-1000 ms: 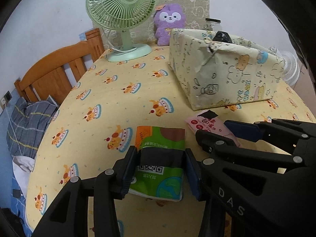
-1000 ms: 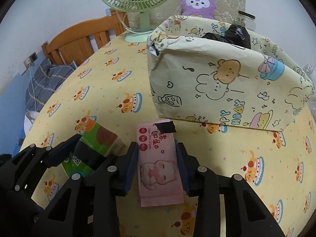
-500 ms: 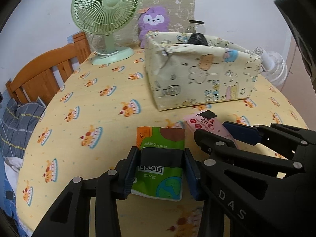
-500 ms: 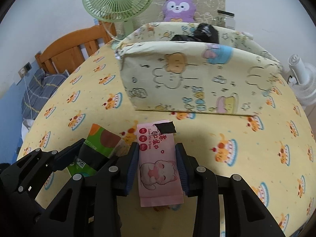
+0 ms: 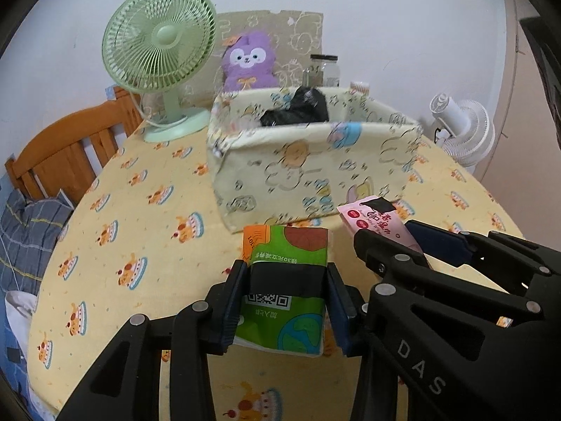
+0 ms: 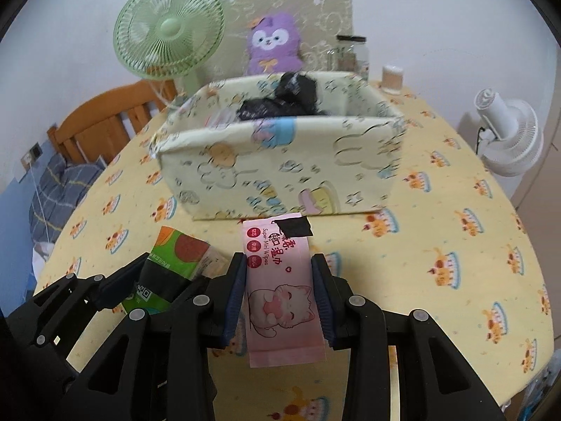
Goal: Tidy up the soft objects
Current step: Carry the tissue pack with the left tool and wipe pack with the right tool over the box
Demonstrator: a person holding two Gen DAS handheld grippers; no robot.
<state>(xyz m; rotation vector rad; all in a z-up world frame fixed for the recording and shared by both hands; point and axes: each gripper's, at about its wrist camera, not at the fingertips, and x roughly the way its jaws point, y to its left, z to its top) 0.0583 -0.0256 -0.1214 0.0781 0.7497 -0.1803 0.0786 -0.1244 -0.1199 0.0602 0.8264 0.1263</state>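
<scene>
The left tool is clamped on a green tissue pack, its pads pressing the pack's two long sides across a black band. The pack's long axis runs straight ahead along the fingers, with its orange-and-brown end pointing forward and its globe-printed end toward the camera; it hangs clear above the surface. The jaws have just been closing a little on the pack.

The right tool, just beside the left one on its right, is clamped on a pink wet-wipes pack. That pack also lies lengthwise between the fingers, with its black-taped end forward and its cat picture near the camera.

Directly ahead of both tools stands a cartoon-printed fabric bin, open at the top, its near wall facing the packs' front ends. A black crumpled thing lies inside. Beyond the bin sit a purple plush toy, a glass jar and a small beige-capped container. A green desk fan stands ahead to the left, and a white fan is off to the right. Far left is a wooden headboard.
</scene>
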